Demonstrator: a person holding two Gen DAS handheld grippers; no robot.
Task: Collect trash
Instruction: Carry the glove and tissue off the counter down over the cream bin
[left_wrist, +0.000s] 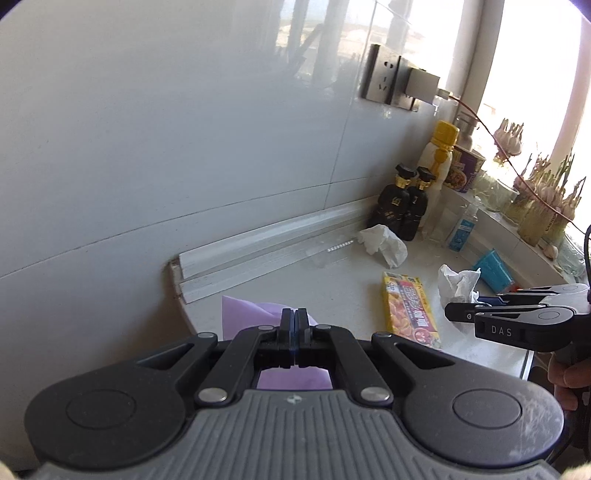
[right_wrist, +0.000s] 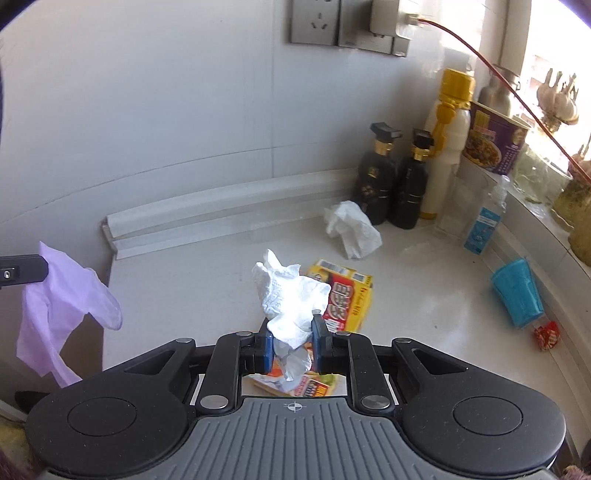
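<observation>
My left gripper (left_wrist: 294, 320) is shut on a thin purple plastic bag (left_wrist: 255, 314), which hangs off the counter's left end in the right wrist view (right_wrist: 55, 317); the left gripper (right_wrist: 38, 273) shows there at the far left. My right gripper (right_wrist: 292, 334) is shut on a crumpled white tissue (right_wrist: 291, 295), held above a yellow food box (right_wrist: 349, 299). In the left wrist view the right gripper (left_wrist: 463, 317) comes in from the right with the tissue (left_wrist: 458, 282) at its tips. A second crumpled tissue (right_wrist: 351, 225) lies by the dark bottles.
Two dark bottles (right_wrist: 391, 184), a tall white bottle with a yellow cap (right_wrist: 447, 147) and a purple noodle cup (right_wrist: 495, 140) stand in the back right corner. A blue cup (right_wrist: 517, 295) lies tipped over, with a red wrapper (right_wrist: 546, 334) near it. The wall carries sockets (right_wrist: 317, 20).
</observation>
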